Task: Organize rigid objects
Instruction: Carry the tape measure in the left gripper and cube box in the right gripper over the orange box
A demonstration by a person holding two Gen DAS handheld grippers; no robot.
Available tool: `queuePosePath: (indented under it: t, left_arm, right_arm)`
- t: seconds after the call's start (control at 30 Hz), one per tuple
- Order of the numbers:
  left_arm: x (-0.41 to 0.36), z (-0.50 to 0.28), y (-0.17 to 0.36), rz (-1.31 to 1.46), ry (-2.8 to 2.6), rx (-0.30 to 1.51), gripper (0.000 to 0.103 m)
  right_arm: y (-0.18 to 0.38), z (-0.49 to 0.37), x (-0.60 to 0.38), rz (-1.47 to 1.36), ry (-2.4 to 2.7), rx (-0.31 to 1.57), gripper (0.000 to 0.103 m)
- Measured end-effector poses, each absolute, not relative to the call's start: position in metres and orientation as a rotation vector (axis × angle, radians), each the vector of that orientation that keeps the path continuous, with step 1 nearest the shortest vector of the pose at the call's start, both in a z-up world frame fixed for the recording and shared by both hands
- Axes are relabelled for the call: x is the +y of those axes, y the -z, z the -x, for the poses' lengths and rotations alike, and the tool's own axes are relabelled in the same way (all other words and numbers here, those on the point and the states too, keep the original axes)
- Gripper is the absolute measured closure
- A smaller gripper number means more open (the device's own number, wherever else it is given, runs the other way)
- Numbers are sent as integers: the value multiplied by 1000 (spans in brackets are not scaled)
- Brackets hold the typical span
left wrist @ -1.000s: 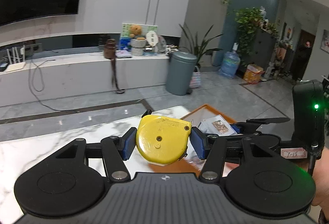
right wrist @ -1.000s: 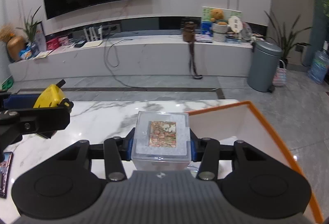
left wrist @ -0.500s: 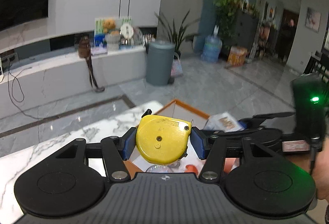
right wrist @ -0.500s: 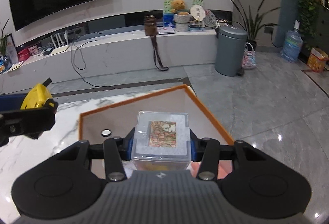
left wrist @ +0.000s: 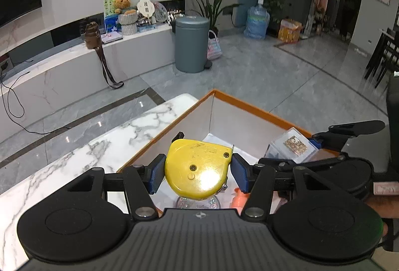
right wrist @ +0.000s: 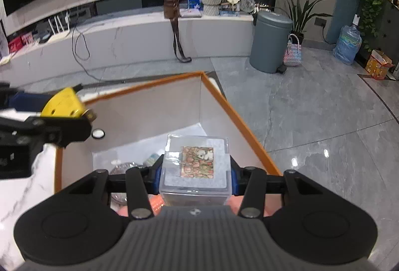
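My left gripper (left wrist: 198,175) is shut on a yellow tape measure (left wrist: 199,169), its blue pads pressed against both sides, held over the orange-rimmed box (left wrist: 249,106). In the right wrist view the tape measure (right wrist: 62,106) shows at the far left above the box's rim (right wrist: 239,119). My right gripper (right wrist: 195,173) is shut on a clear plastic cube box (right wrist: 197,166) with a picture label on top, held over the box's inside. That clear cube (left wrist: 290,146) also appears at right in the left wrist view.
The box sits at the corner of a white marble table (left wrist: 74,159). Inside it lie a clear round piece (left wrist: 197,202), an orange item (left wrist: 237,198) and white paper. A small white disc (right wrist: 97,133) lies on the box floor. Grey tiled floor lies beyond the table.
Both grippers have swung right and dipped, from above the marble top to over the open box, each holding its object. The view now looks deeper into the box.
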State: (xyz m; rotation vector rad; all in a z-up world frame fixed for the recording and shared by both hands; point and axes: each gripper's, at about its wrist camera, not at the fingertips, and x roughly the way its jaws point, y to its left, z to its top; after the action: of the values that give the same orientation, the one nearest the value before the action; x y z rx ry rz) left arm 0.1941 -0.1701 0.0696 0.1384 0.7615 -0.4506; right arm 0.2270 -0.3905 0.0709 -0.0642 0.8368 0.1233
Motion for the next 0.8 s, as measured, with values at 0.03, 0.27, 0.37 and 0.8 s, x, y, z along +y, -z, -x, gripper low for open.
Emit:
queuePosePath:
  t: [0.03, 0.27, 0.37, 0.8]
  left_arm:
    - [-172, -195, -67, -142, 454, 771, 39]
    - [-184, -202, -47, -205, 458, 834, 39]
    - [-188, -205, -41, -203, 458, 857, 39]
    - [-197, -217, -21, -213, 425, 927, 39]
  right_arm:
    - [-68, -227, -389, 71, -127, 845, 56]
    - [-54, -230, -382, 104, -154, 904, 56]
    - [-48, -232, -381, 115, -155, 930, 56]
    - [-29, -241, -373, 147, -143, 1016, 56]
